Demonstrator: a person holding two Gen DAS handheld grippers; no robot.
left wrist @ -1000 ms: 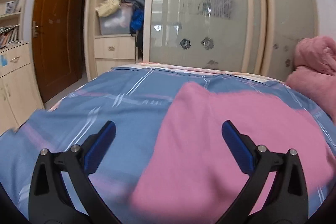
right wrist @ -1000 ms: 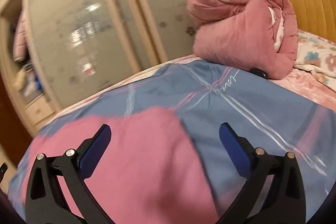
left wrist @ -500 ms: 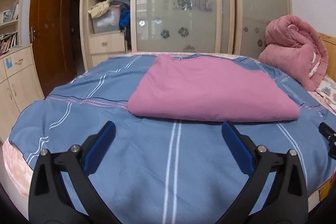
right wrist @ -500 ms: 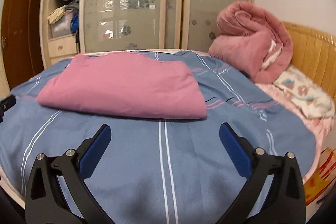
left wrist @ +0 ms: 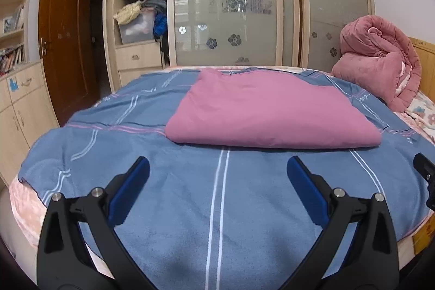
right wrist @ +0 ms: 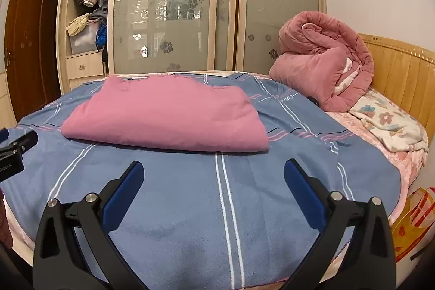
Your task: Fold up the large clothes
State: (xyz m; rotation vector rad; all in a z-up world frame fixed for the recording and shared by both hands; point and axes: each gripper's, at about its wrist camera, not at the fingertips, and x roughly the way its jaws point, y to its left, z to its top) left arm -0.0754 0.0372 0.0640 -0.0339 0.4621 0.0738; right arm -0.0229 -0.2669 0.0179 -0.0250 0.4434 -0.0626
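Pink garment [left wrist: 267,110] lies folded flat, mid-bed on the blue striped bedspread [left wrist: 217,208], toward the far edge. My left gripper [left wrist: 217,173] and right gripper [right wrist: 213,175] hang over the near edge, jaws spread, nothing held. Rolled pink quilt [right wrist: 323,67] at the headboard corner.

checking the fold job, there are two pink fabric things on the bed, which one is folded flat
The pink garment in the middle of the blue striped bedspread lies folded flat. The darker pink quilt near the wooden headboard is a rolled, bulky heap.
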